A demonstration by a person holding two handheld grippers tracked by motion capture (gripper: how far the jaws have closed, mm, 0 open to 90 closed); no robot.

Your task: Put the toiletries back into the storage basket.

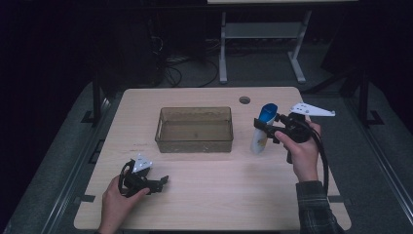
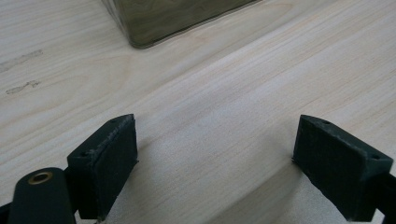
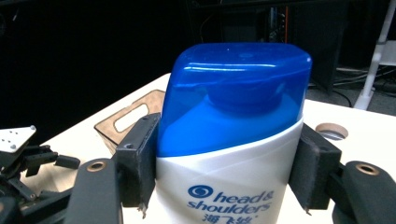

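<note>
- The right hand-held gripper [image 1: 263, 127] is clamped on a shampoo bottle [image 1: 262, 127] just under its cap, one black jaw pressed against each side of the bottle.
- The bottle is white with a blue cap [image 3: 238, 88]; in the right gripper view its label reads "head & shoulders", with further characters below that are cut off at the frame edge.
- In the high view the bottle stands roughly upright, a little tilted, at the right part of the light wooden counter [image 1: 214, 204], just beside the right end of a clear, brownish plastic bin [image 1: 195, 129]. Whether its base touches the counter cannot be told.
- The bin sits near the middle of the counter and looks empty.
- The person's right hand [image 1: 302, 151] grips the right tool from the right, with a plaid sleeve [image 1: 314, 207] at the wrist.
- The left hand-held gripper [image 1: 163, 181] is released, its jaws standing wide apart with bare counter between them; it is low over the near left part of the counter, held by the left hand [image 1: 117, 200].
- The left gripper view shows a corner of the bin [image 2: 140, 28] ahead of those jaws.
- A round cable hole [image 1: 244, 100] lies near the far edge of the counter.
</note>
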